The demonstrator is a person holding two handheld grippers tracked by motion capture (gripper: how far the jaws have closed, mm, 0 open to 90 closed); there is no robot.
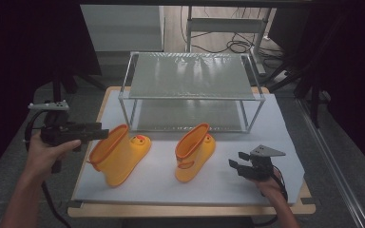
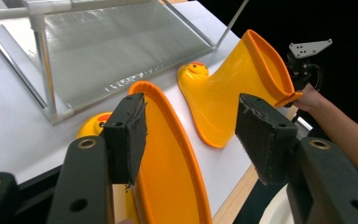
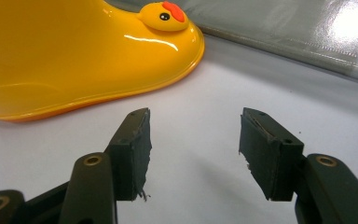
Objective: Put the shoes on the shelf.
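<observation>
While both sets of jaws stand apart and hold nothing, the right hand-held gripper (image 1: 236, 164) rests on the bench (image 1: 228, 190) just right of the right yellow boot (image 1: 194, 153). Left of that boot, the left hand-held gripper (image 1: 103, 133) touches the left yellow boot's (image 1: 116, 154) rim. Behind stands a wire rack (image 1: 190, 90).

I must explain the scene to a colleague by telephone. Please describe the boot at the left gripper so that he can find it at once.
Start at the two-shelf wire rack at the back of the white mat. Two yellow duck-faced boots lie in front of it. The left boot is the one whose orange-rimmed opening meets the open left gripper; the other boot lies mid-mat, apart from the right gripper.
</observation>
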